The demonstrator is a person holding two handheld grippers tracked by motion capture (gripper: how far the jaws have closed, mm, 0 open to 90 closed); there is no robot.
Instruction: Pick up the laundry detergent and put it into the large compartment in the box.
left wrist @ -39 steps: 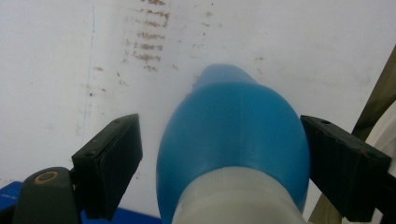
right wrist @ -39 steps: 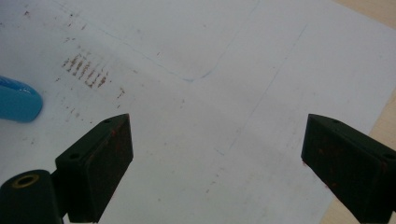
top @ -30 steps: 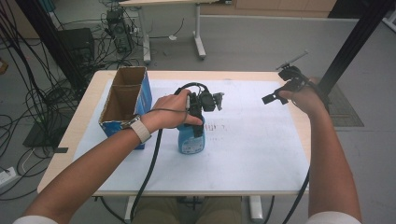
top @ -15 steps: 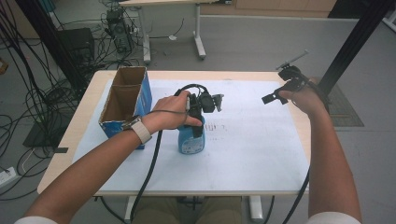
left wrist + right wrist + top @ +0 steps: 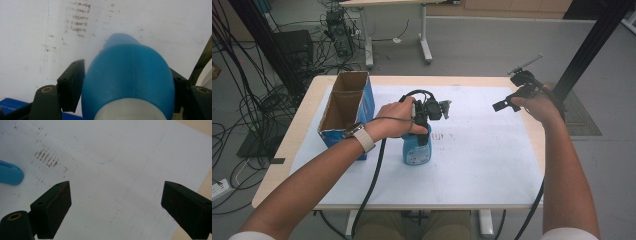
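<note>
Blue bottle (image 5: 416,147) stands upright near mid-table on the white sheet (image 5: 482,165), just right of the open cardboard box (image 5: 346,112); left gripper (image 5: 424,131) comes at it from above w/ jaws clamped on the bottle's upper body, having just been closing onto it; in the left gripper view the bottle (image 5: 128,82) sits squarely between the two black pads, one pressed on each flank, so grip looks centred & prob. good for a straight lift w/o tipping. Box is close by w/ top open, likely the drop spot, so only a short carry to the left is needed. Right gripper (image 5: 507,102) hangs over the far right of the table, well apart from the bottle; jaws wide, nothing between them, only bare sheet below (image 5: 120,182); prob. parked out of the way, free to steady the box.
</note>
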